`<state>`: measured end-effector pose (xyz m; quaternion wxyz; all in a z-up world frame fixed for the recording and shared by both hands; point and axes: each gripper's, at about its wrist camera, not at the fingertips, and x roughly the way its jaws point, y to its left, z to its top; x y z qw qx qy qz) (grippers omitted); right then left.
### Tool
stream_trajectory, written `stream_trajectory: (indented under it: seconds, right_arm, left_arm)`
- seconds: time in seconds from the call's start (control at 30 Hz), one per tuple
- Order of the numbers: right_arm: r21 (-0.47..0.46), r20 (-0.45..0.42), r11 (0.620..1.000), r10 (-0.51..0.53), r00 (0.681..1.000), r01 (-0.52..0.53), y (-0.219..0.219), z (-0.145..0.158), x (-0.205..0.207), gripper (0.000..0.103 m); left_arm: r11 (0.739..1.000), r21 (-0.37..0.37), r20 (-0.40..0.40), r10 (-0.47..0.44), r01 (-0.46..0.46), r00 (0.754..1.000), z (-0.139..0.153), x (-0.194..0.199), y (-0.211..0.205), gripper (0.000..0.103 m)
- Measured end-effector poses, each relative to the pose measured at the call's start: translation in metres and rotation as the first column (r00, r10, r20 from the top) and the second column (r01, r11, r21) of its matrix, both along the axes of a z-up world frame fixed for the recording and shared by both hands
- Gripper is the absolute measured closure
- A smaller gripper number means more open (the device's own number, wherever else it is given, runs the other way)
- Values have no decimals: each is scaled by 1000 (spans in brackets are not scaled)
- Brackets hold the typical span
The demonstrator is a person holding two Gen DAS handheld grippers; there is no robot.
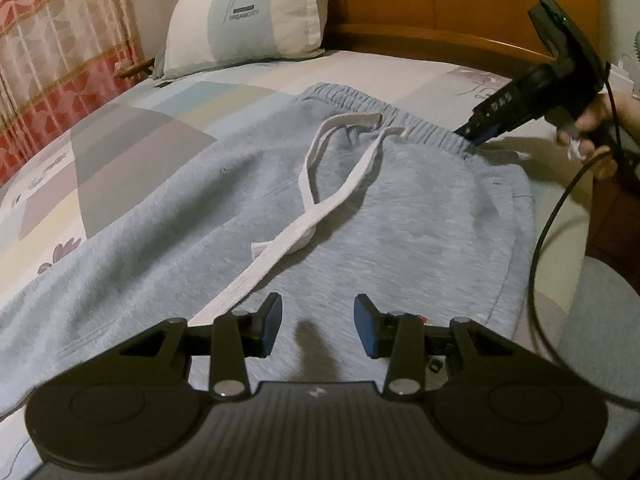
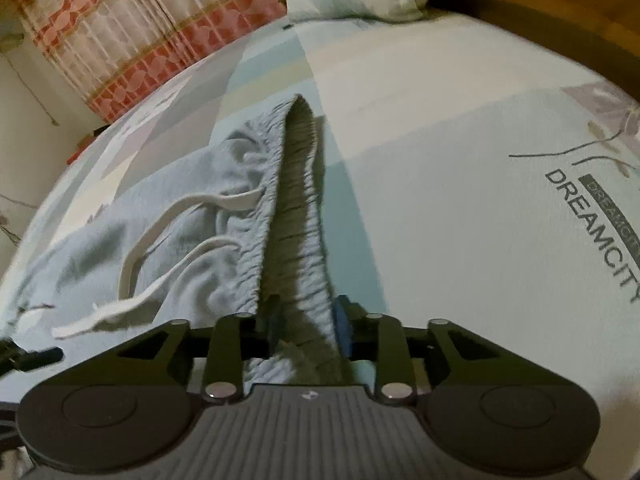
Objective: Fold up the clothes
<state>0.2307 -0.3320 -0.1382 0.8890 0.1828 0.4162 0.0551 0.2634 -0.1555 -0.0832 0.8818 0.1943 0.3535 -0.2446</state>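
Grey pants (image 1: 248,200) lie spread on the bed (image 1: 132,120), legs running toward its near edge and the waistband (image 1: 360,104) toward the headboard (image 1: 440,4), where a pillow (image 1: 244,16) leans in the far corner; the white drawstring (image 1: 320,184) trails loose down the front, knotted partway. The right gripper (image 2: 304,320) has its fingers closed over the waistband at the end nearest the person's side of the bed; in its own view the elastic passes between the blue pads (image 2: 343,328) with the upper layer raised off the lower, so the opening gapes; that hold looks meant to lift or carry this end across. The left gripper (image 1: 318,328) hovers low over the pants further down, jaws apart with only cloth below and nothing between them, likely placed to pin or pick up the fabric. A hand (image 1: 592,128) works the right gripper, its cable (image 1: 552,220) looping down beside the pants. The pants lie flat and full width, not yet in a folded stack.
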Motion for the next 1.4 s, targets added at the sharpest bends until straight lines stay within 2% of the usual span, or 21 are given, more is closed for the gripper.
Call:
stream_trajectory:
  seconds: [0.03,0.07,0.17,0.27,0.33,0.4,0.5,0.57,0.63,0.77,0.9,0.97,1.0,1.1,1.2,1.27,1.4]
  right_arm:
    - [-15,-4,1000,3,1000,-3,3,2,1,57]
    - [-30,-8,1000,6,1000,-6,6,3,2,48]
    - [-75,-21,997,14,1000,-15,14,8,4,47]
    - [-120,-33,992,21,999,-25,23,13,6,67]
    - [-148,-41,989,12,999,-18,23,18,6,101]
    - [-150,-47,988,-23,999,15,11,24,0,98]
    - [-97,-58,993,-79,995,74,-12,30,-14,99]
    - [-52,-79,990,-133,988,129,-26,30,-27,91]
    - [54,-94,985,-158,983,164,-35,25,-43,89]
    - [252,-115,943,-192,975,216,-38,6,-73,62]
    - [373,-104,895,-222,969,245,-26,-14,-79,57]
    - [360,-80,897,-244,967,256,-16,-16,-71,61]
    - [330,-66,907,-253,965,261,-11,-16,-69,76]
    - [252,-38,927,-277,960,277,-2,-8,-75,85]
    - [222,-4,924,-318,948,311,-8,7,-96,87]
    - [218,-20,922,-323,946,319,-9,8,-99,87]
    - [208,-59,920,-326,943,331,-12,6,-102,77]
  left_arm:
    - [1000,4,5,-1,1,1000,1,-1,1,62]
    - [1000,8,11,-2,2,1000,1,-3,1,62]
    - [1000,8,15,6,-6,1000,3,-6,4,62]
    - [1000,5,23,20,-20,1000,5,-7,10,62]
    - [1000,0,26,23,-23,999,7,-10,14,62]
    - [1000,1,32,26,-26,999,8,-12,19,62]
    - [999,0,40,36,-36,999,9,-14,26,62]
    - [999,-3,47,44,-44,998,10,-15,30,62]
    - [999,-8,53,47,-47,997,12,-16,32,62]
    - [999,-17,59,43,-42,997,14,-20,34,62]
    - [999,-18,53,40,-39,998,13,-23,33,62]
    - [999,-15,53,37,-36,998,14,-26,33,62]
    - [999,-14,54,35,-34,998,14,-28,33,62]
    - [999,-7,57,39,-39,998,15,-33,35,62]
    - [999,0,43,41,-41,998,13,-36,40,60]
    - [999,14,33,35,-36,999,10,-38,42,59]
    - [998,55,29,32,-34,999,4,-38,44,59]
